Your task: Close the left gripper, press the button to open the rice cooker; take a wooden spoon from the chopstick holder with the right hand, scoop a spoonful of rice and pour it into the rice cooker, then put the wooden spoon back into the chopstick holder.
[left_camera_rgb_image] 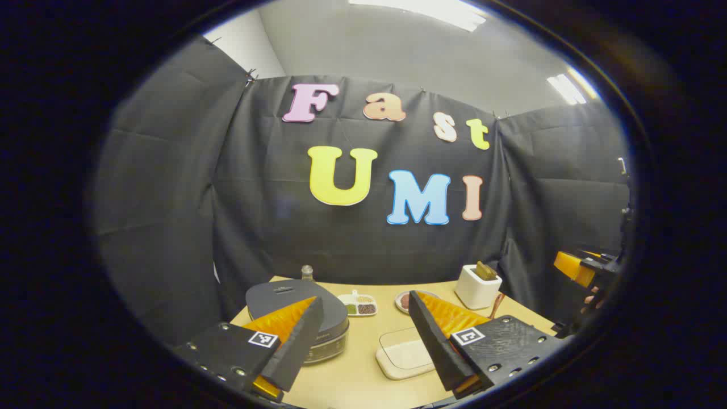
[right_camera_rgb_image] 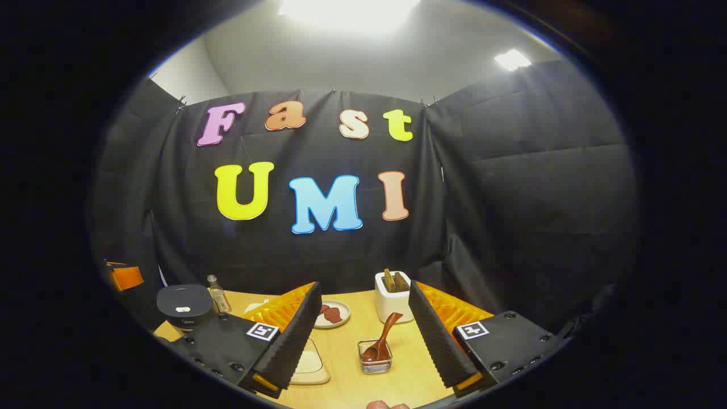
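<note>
The dark grey rice cooker (left_camera_rgb_image: 295,315) stands with its lid down at the table's left, just beyond my left gripper's (left_camera_rgb_image: 364,296) left finger. That gripper is open and holds nothing. A shallow white rice container (left_camera_rgb_image: 404,355) lies between its fingers. My right gripper (right_camera_rgb_image: 364,284) is open too, hovering above the table. Ahead of it, a wooden spoon (right_camera_rgb_image: 385,335) leans in a small wire holder (right_camera_rgb_image: 375,363). The rice cooker (right_camera_rgb_image: 183,304) sits far left in the right gripper view, with the rice container (right_camera_rgb_image: 311,363) beside the left finger.
A white box (right_camera_rgb_image: 392,304) with wooden pieces stands at the back. A small plate (right_camera_rgb_image: 332,313), a little bottle (right_camera_rgb_image: 214,292) and a divided condiment dish (left_camera_rgb_image: 359,305) also sit at the back. Black cloth walls close in three sides. A hand holds the other gripper (left_camera_rgb_image: 576,267) at the right.
</note>
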`<control>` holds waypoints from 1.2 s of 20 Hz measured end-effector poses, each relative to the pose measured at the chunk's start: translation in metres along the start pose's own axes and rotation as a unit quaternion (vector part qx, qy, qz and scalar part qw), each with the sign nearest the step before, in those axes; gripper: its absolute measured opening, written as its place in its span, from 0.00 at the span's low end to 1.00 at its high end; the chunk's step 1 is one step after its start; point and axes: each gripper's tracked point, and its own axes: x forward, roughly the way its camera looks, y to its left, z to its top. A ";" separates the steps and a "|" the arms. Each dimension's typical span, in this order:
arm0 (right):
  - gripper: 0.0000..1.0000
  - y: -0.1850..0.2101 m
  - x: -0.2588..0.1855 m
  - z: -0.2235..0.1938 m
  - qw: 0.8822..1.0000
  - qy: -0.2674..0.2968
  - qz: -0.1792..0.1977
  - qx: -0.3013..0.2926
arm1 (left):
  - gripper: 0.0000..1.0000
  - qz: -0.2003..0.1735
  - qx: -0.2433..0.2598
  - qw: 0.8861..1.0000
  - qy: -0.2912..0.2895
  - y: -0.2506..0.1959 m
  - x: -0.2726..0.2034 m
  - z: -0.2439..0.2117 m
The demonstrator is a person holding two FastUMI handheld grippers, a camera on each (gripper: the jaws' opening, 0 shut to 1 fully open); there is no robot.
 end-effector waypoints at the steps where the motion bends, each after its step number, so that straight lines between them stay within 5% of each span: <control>1: 0.98 0.002 0.000 -0.001 1.000 0.003 0.004 -0.001 | 0.96 0.001 0.001 1.000 0.000 0.000 -0.001 -0.001; 20: 0.98 0.021 0.000 -0.022 0.998 0.040 0.041 -0.009 | 0.94 0.020 0.006 1.000 0.012 0.011 -0.024 -0.015; 24: 0.98 0.015 0.006 -0.022 0.998 0.038 0.043 -0.016 | 0.96 -0.002 -0.011 1.000 0.025 -0.002 -0.018 -0.022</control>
